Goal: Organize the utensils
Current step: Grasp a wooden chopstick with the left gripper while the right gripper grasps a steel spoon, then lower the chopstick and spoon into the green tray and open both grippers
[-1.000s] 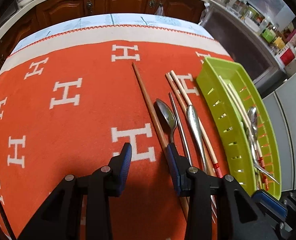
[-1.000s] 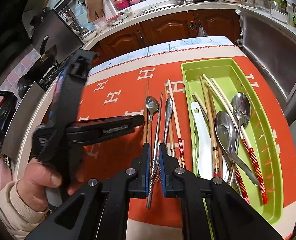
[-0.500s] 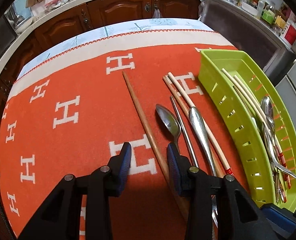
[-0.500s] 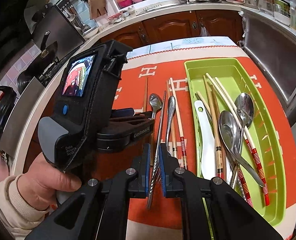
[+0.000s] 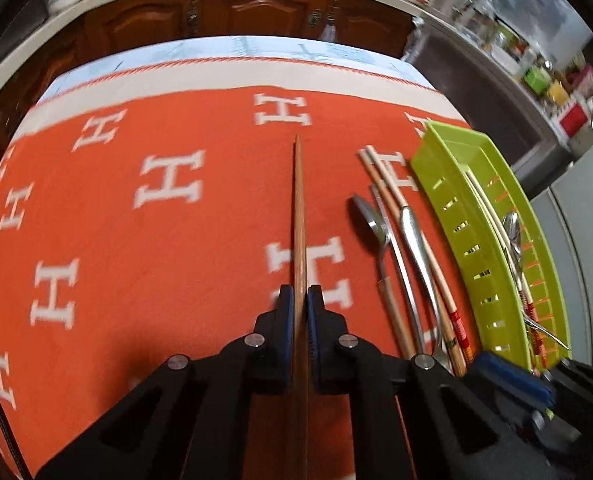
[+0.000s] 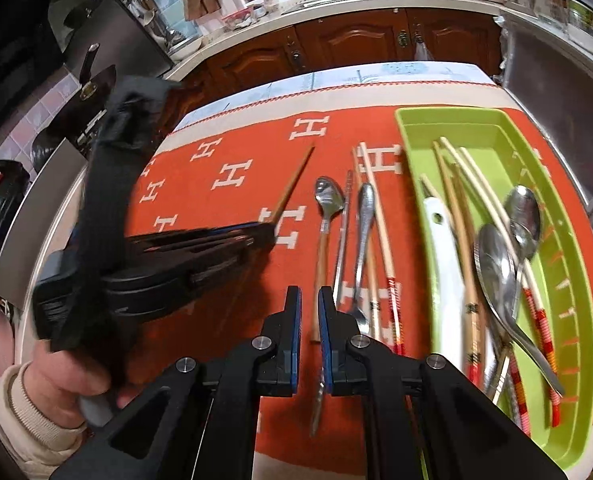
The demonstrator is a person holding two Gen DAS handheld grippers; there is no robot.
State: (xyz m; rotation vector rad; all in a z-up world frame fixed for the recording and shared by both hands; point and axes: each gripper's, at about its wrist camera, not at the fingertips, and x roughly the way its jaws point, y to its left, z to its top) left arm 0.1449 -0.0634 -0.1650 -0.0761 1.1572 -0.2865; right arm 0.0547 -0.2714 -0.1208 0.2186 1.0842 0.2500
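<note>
Wooden chopstick (image 5: 299, 216): I lose its near end between my left fingers (image 5: 285, 320); the right wrist view shows me only its far part, the rest behind the left gripper (image 6: 264, 236).
Fork (image 6: 359, 312): my right fingers (image 6: 328, 320) cover part of it; I cannot tell whether they touch it.
Green tray (image 5: 448, 184): its near corner sits behind the right gripper (image 5: 508, 376) in the left wrist view, and its wall hides most of the contents.
Tray contents (image 6: 496, 272): motion-blurred; the lower ends overlap and I cannot sort them.
Left hand (image 6: 64, 376): partly covered by the gripper body.
Back counter (image 5: 536, 76): items too smeared to identify.
</note>
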